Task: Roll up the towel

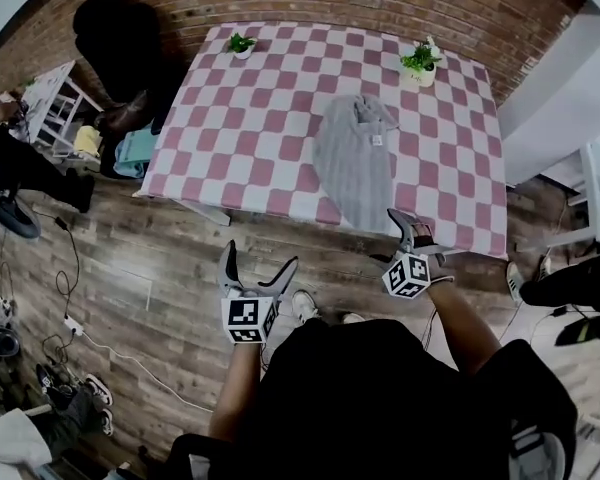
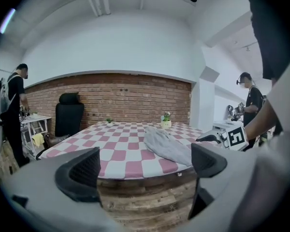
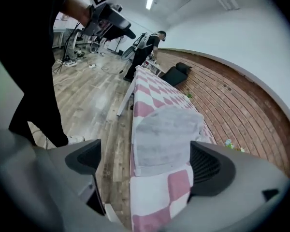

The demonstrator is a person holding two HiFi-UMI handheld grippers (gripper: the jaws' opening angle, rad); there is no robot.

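Note:
A grey towel (image 1: pixel 355 158) lies flat and lengthwise on the pink-and-white checked table (image 1: pixel 250 148), its near end at the table's front edge. My right gripper (image 1: pixel 410 226) hovers open just off that front edge, beside the towel's near end. In the right gripper view the towel (image 3: pixel 166 134) lies ahead between the open jaws of the right gripper (image 3: pixel 145 166), untouched. My left gripper (image 1: pixel 258 268) is open over the wooden floor, short of the table. In the left gripper view the left gripper (image 2: pixel 144 166) holds nothing and the towel (image 2: pixel 166 144) lies ahead to the right.
Two small potted plants (image 1: pixel 242 44) (image 1: pixel 420 63) stand at the table's far corners. A black office chair (image 1: pixel 120 38) and a white cart (image 1: pixel 50 98) are at the left. Cables (image 1: pixel 70 318) run over the floor. People stand at both sides.

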